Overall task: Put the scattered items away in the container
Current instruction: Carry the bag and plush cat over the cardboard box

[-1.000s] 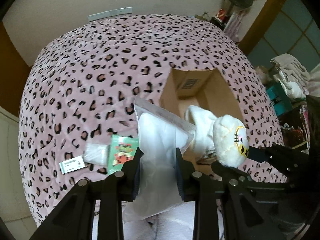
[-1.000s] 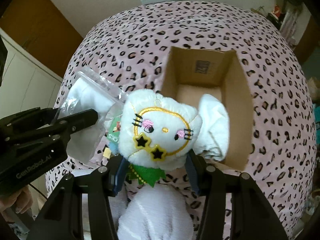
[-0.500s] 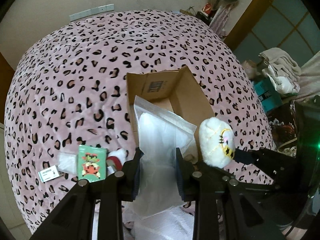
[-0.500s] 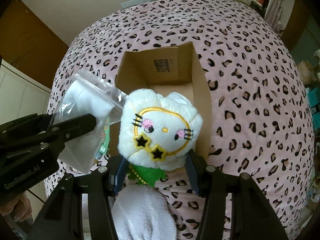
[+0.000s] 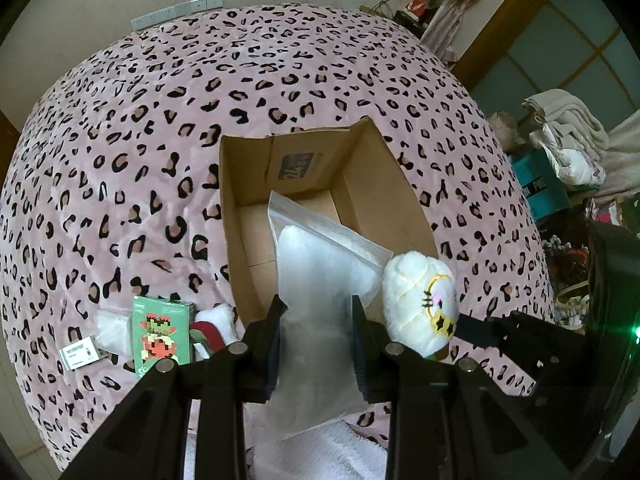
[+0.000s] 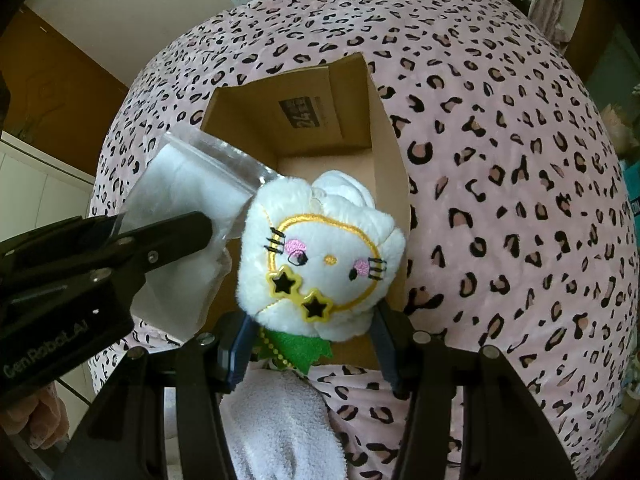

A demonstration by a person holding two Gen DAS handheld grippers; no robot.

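Note:
An open cardboard box [image 5: 384,184] [image 6: 384,148] sits on a pink leopard-print blanket. My left gripper [image 5: 318,320] is shut on a clear zip bag [image 5: 316,272] holding something white, and the bag hangs over the box's near end. My right gripper [image 6: 312,336] is shut on a white plush toy [image 6: 320,252] with yellow star glasses and a green collar, held above the box's near edge. The plush [image 5: 420,304] shows at the right in the left wrist view, and the bag [image 6: 188,200] at the left in the right wrist view.
Left of the box lie a green pixel-art card box [image 5: 162,332], a red-and-white plush item [image 5: 212,324], a small clear packet [image 5: 114,328] and a white label [image 5: 78,356]. Folded towels and clutter [image 5: 568,148] stand past the bed's right side. A hand [image 6: 44,416] shows at lower left.
Both grippers have moved forward and down toward the box, which now sits larger and nearer the middle of both views. The bag and plush stay gripped.

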